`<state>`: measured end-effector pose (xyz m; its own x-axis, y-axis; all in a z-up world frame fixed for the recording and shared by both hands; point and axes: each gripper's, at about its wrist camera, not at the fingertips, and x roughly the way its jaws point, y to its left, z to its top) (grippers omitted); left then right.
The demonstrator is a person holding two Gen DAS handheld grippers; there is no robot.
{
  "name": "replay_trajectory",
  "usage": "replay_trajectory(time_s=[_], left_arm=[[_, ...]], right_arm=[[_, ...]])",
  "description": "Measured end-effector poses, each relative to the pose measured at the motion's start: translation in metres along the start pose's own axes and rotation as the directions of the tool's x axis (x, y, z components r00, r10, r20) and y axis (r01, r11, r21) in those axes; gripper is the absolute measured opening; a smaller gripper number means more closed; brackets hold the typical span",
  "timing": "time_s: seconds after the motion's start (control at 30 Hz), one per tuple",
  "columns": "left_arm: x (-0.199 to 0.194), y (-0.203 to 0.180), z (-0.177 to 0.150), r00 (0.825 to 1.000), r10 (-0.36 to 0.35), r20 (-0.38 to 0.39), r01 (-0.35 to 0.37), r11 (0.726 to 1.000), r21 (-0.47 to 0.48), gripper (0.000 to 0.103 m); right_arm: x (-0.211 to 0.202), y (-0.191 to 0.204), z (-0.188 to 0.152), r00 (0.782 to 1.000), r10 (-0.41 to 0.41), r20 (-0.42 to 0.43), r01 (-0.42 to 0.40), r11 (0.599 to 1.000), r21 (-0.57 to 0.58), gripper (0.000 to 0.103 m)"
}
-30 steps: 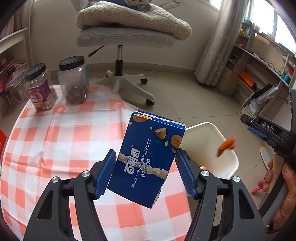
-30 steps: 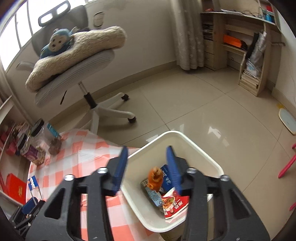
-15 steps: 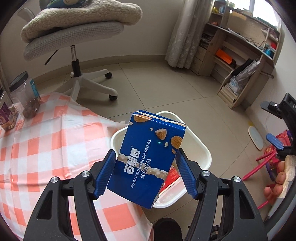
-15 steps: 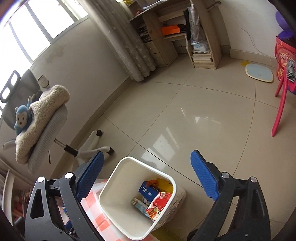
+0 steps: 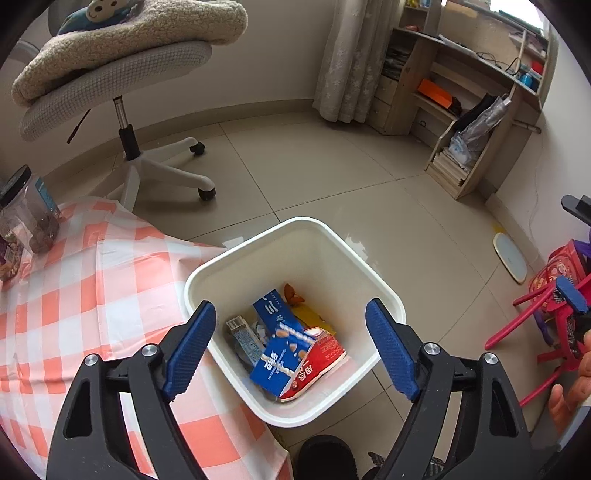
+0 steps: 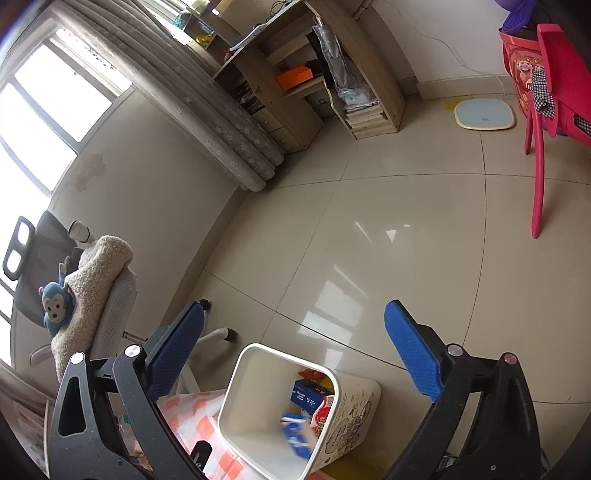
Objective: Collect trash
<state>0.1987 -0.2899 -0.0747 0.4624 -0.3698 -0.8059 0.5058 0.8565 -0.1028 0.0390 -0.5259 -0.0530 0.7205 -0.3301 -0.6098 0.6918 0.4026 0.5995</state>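
Blue biscuit box [image 5: 282,360] now down inside the white bin [image 5: 343,243], leaning on a red packet [image 5: 321,354]; a second ago clamped in the left tongs [image 5: 291,347] above the worktop [image 5: 92,295], half a second ago held over the bin. Blurred in the right wrist view [image 6: 295,432]. Around it in the bin: another blue carton [image 5: 271,308], a small grey-white carton [image 5: 243,338], a yellow wrapper [image 5: 312,317] and an orange-brown scrap [image 5: 291,291] at the far wall. Bin square with rounded corners, smooth plastic, faint drawings on its outer wall [image 6: 354,410]; standing on the floor [image 5: 314,166] against the worktop's edge, under the hanging orange-and-white checked cloth.

Left tongs spread wide over the bin, having just been opening, nothing pressed between the ribbed blue pads. Right tongs [image 6: 295,358] also at full spread, empty, opened wider than a second ago, when the orange scrap sat between them.

At the worktop's far left corner, a clear jar [image 5: 29,218] with a black lid, brown pieces inside. Beyond, a grey swivel chair [image 5: 122,85] carrying a fleecy cream blanket [image 5: 129,33].
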Motion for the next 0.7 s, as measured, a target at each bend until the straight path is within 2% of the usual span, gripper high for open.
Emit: replay_trajectory(time_s=[0.07,0.23,0.43,0.53,0.7], left_arm=[[-0.006,0.012,-0.002,1.0,0.01,0.004,-0.01,1.0,-0.024,0.088],[-0.034,0.05,-0.01,0.998,0.045,0.038,-0.041,0.994,-0.103,0.09],[-0.076,0.099,-0.026,0.98,0.17,0.099,-0.152,0.975,-0.162,0.094],[-0.094,0.121,-0.035,0.96,0.25,0.124,-0.225,0.956,-0.187,0.096],[-0.123,0.16,-0.059,0.898,0.407,0.168,-0.369,0.904,-0.214,0.096]], right_arm=[[0.0,0.008,-0.006,1.0,0.003,-0.01,-0.003,0.999,-0.038,0.095],[0.001,0.041,-0.028,1.0,-0.002,-0.025,-0.003,0.98,-0.197,0.096],[-0.001,0.094,-0.079,0.999,0.0,-0.042,-0.018,0.904,-0.427,0.096],[-0.004,0.121,-0.107,0.998,0.021,-0.061,-0.049,0.861,-0.506,0.096],[-0.015,0.165,-0.166,0.994,0.072,-0.081,-0.107,0.763,-0.638,0.096]])
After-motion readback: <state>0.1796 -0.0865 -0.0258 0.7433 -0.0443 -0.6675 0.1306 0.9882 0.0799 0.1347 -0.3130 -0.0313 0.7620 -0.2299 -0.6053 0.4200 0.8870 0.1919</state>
